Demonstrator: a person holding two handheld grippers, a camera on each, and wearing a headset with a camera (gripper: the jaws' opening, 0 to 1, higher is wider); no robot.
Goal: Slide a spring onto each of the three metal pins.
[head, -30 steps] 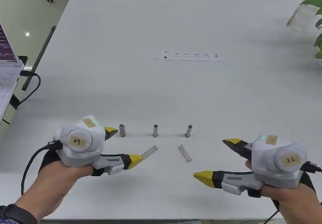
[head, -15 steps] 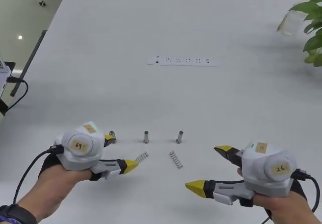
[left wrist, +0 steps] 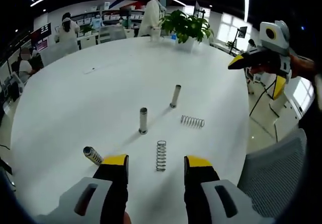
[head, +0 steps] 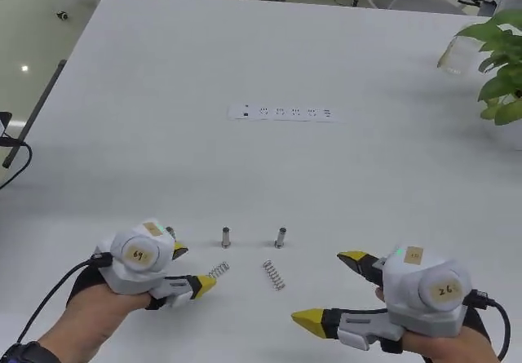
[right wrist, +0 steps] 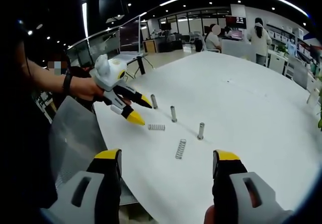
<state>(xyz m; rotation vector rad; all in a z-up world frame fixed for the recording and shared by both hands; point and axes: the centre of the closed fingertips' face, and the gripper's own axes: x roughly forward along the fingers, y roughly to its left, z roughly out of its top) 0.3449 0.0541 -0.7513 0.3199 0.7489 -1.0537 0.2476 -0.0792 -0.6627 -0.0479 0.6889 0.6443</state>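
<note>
Left gripper point(head: 191, 267), spread, now hides overhead the sprung pin point(left wrist: 92, 154) its own view shows; right gripper point(head: 330, 289) spread.

Left pin point(left wrist: 92, 155) spring-fitted; middle pin point(head: 226, 236), right pin point(head: 280, 237) bare; left spring point(head: 218, 269), right spring point(head: 273, 274) flat.

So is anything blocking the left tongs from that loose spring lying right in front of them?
Nothing visible does. The spring lies on bare table just ahead of the open left tongs, in line with the gap between their tips. The spring-covered pin stands off to one side, clear of that path.
</note>
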